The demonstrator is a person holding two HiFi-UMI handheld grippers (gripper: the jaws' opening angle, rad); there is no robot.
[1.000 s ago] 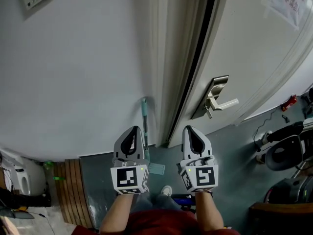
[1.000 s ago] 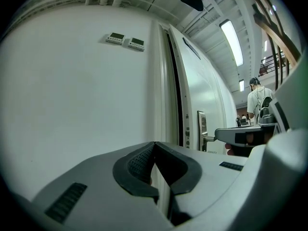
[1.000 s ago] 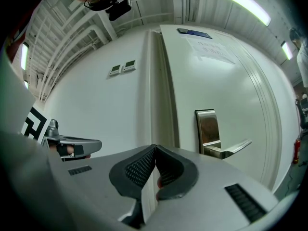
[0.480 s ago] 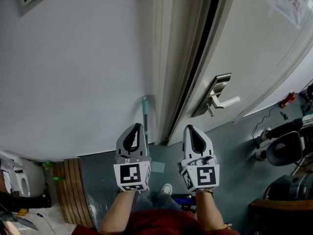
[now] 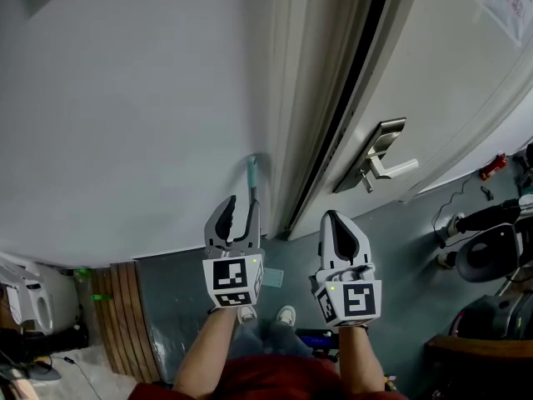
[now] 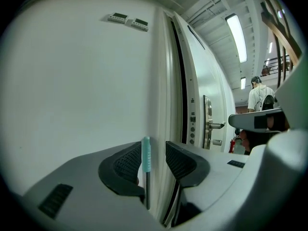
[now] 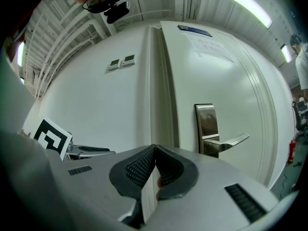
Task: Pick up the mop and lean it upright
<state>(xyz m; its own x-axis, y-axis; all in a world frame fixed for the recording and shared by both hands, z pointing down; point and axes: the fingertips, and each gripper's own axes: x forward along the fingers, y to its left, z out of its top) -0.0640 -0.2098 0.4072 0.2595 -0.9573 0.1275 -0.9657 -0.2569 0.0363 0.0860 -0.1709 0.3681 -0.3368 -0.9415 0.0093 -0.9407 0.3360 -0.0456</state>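
Observation:
The mop's thin metal handle with a pale teal tip (image 5: 251, 170) stands upright against the white wall (image 5: 125, 123), next to the door frame. My left gripper (image 5: 240, 211) is around that handle, and its jaws are opening. In the left gripper view the mop handle (image 6: 146, 152) sits between the pads, close to the left one, with a clear gap to the right pad (image 6: 179, 162). My right gripper (image 5: 342, 226) hangs to the right, in front of the door. It is shut with nothing in it, its pads meeting in the right gripper view (image 7: 155, 151).
A white door (image 5: 433, 82) with a metal lever handle (image 5: 380, 155) stands right of the frame. A wooden strip (image 5: 125, 323) lies on the floor at the left, and dark equipment (image 5: 483, 257) at the right. A person (image 6: 260, 97) stands far off in the left gripper view.
The left gripper's jaws, shut on the mop handle before, have parted. The handle stays standing against the wall. Both grippers sit slightly lower and further right in the head view.

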